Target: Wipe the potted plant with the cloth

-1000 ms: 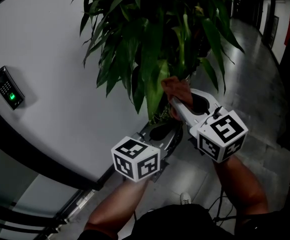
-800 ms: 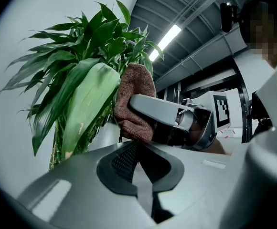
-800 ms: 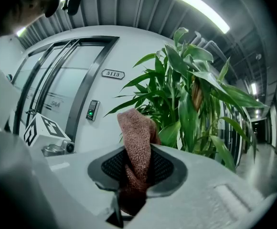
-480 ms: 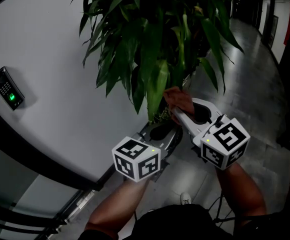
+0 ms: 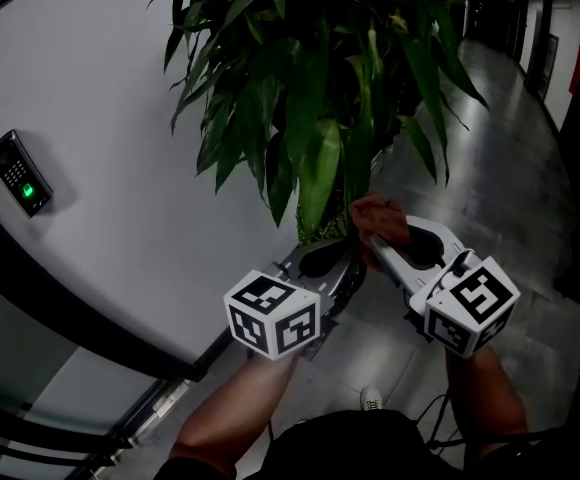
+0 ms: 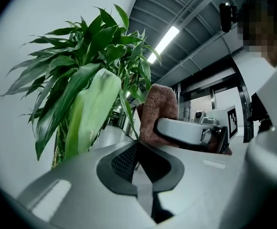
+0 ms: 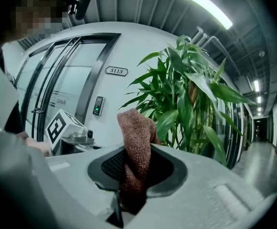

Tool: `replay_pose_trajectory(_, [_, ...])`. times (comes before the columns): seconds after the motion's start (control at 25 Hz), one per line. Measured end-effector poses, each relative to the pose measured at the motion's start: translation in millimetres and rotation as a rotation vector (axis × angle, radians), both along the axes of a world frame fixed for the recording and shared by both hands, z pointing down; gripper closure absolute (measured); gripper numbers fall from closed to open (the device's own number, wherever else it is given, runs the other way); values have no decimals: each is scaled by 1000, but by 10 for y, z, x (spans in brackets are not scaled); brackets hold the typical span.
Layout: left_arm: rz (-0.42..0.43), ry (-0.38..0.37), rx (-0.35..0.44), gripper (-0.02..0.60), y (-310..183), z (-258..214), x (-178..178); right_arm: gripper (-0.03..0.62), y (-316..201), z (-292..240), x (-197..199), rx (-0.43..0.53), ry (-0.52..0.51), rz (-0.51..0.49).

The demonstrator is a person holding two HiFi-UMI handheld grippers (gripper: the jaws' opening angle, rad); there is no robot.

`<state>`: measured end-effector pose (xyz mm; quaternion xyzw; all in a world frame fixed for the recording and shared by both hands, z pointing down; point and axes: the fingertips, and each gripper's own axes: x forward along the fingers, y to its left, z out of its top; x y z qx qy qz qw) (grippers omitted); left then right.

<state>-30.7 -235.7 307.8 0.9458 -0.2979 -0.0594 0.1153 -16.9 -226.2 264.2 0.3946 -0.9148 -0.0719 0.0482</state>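
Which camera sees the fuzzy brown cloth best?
The right gripper view: the cloth stands big and centred, pinched in the right gripper. The left gripper view shows it sideways, partly behind a jaw. The head view shows only a small dim lump under the leaves.

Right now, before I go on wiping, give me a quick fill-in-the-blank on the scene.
The right gripper is shut on the ___.
The jaws of the left gripper are ___.
The light on the keypad glows ___.
Missing words: cloth; shut; green.
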Motion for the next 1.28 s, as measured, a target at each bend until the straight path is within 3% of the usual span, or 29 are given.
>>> replay_pose_trajectory(0.16, [6,21,35,555,30,-85,-18,519,60,115,84,-46,-58,8])
replay_pose_trajectory(0.48, [2,34,73,506,152,-200,-164,519,133,76,144,-21,-144,30])
replay_pose_trajectory(0.96, [-172,46,23,499,-50,4,-899,519,137,59,-157,-17,-142,-20])
replay_pose_trajectory(1.28, [-77,50,-9,446,-293,35,-692,519,93,-6,-164,11,-130,0])
